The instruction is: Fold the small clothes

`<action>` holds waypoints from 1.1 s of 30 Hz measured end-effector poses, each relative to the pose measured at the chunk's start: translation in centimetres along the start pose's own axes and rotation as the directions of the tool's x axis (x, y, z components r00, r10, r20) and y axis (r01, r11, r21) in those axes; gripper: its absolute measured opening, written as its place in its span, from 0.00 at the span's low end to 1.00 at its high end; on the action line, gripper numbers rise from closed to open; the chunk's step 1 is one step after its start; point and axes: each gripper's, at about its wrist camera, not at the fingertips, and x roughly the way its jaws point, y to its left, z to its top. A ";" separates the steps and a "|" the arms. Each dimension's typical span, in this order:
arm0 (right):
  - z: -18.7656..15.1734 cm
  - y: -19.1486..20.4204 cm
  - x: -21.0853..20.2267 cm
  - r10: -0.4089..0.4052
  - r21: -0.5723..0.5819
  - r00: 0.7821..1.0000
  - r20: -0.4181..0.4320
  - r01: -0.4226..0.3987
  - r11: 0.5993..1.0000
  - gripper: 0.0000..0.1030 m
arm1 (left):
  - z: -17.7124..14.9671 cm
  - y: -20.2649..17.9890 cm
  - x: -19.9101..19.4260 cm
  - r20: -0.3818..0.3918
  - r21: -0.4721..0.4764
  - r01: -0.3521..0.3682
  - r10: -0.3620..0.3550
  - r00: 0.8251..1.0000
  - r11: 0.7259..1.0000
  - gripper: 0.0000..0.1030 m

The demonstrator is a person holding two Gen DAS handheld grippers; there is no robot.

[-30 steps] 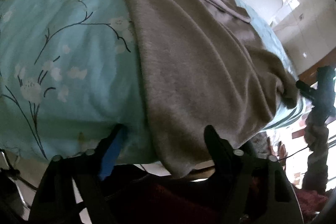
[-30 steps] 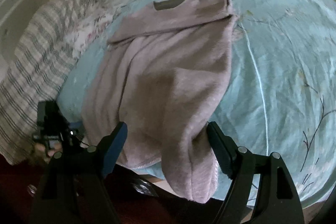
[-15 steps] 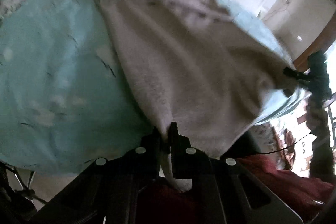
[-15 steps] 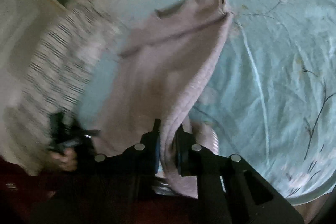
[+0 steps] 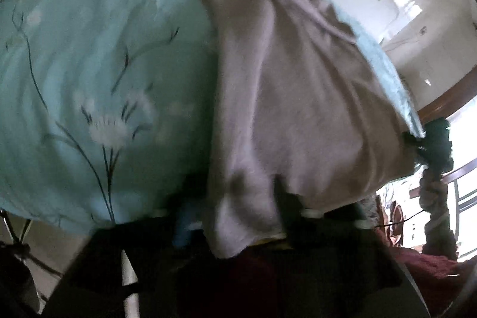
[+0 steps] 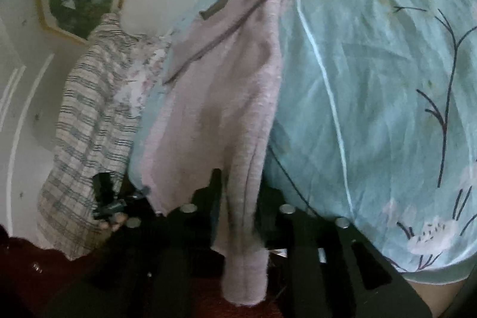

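I note both grippers clamped on the near hem of the pink-grey garment (image 5: 298,97), as half a second ago; a second ago both stood open. Left gripper (image 5: 238,216) pinches one hem corner, right gripper (image 6: 238,198) the other. The garment's hem is lifted off the near edge of the teal floral bedspread (image 5: 89,64); its far end lies on the bed. No readable writing anywhere.

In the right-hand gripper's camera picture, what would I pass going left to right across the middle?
White wall → grey-and-white checked cloth → fuzzy pinkish-mauve sweater → light teal bedsheet with a dark branch-and-flower print.
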 end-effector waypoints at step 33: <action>-0.9 -0.8 -0.6 0.031 -0.059 0.999 -0.006 -0.031 0.998 0.28 | -1.5 -2.2 0.0 0.070 0.119 0.115 -0.124 0.990 0.986 0.17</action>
